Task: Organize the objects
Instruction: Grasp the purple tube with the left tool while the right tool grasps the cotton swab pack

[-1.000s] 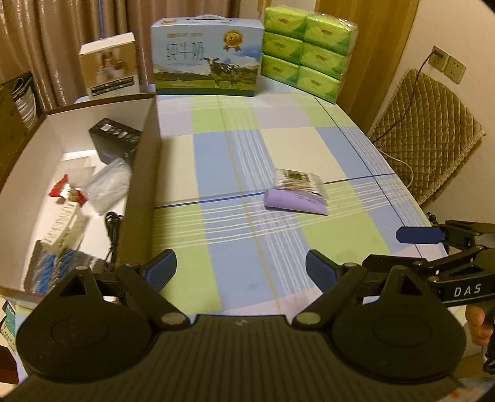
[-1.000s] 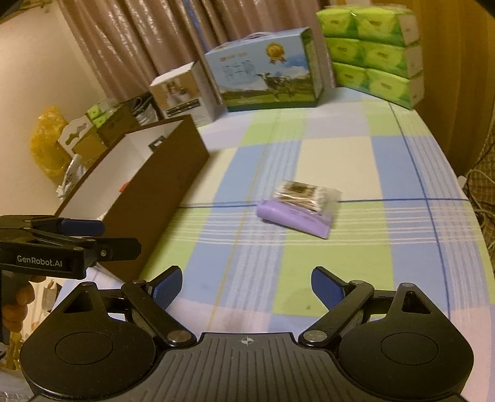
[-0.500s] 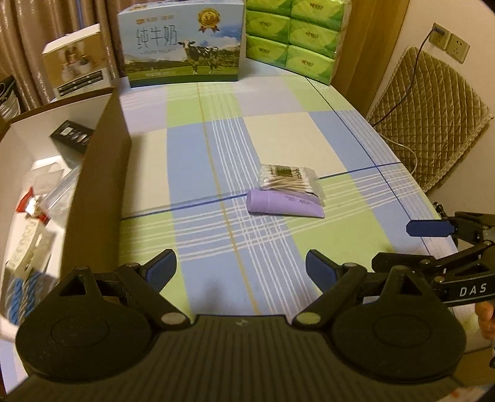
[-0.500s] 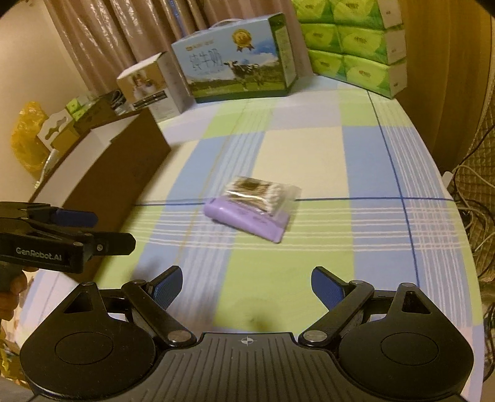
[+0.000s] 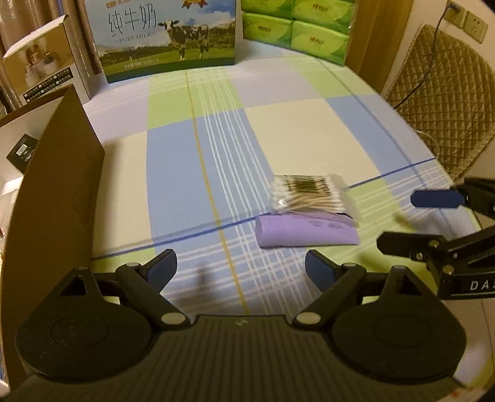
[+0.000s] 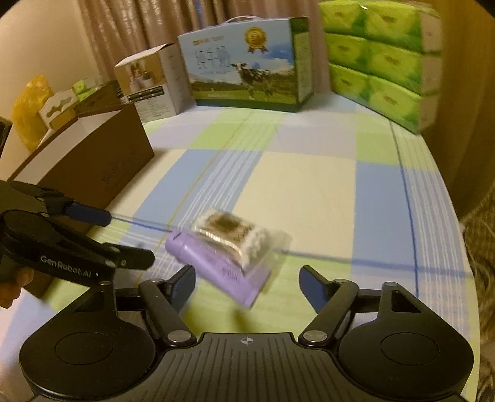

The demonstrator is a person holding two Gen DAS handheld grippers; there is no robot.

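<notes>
A clear packet of cotton swabs (image 5: 309, 193) lies on a purple pack (image 5: 306, 232) on the checked tablecloth. My left gripper (image 5: 240, 270) is open and empty, just short of the purple pack and to its left. In the right wrist view my right gripper (image 6: 247, 286) has its jaws closing. The near end of the purple pack (image 6: 216, 266) shows between its fingers, with a gap to each pad. The swab packet (image 6: 235, 232) is blurred. Each gripper shows in the other's view: the right gripper (image 5: 411, 221) at the right edge, the left gripper (image 6: 123, 236) at the left.
A brown cardboard box (image 5: 62, 185) (image 6: 92, 167) with several items inside stands at the left. A milk carton case (image 5: 167, 37), green tissue packs (image 5: 297, 27) and a small white box (image 5: 40, 62) line the far edge. A quilted chair back (image 5: 442, 102) is beyond the table's right edge.
Both grippers have moved forward and down towards the swab packet and purple pack, which now look larger and nearer. The right gripper's fingers stand closer together than before.
</notes>
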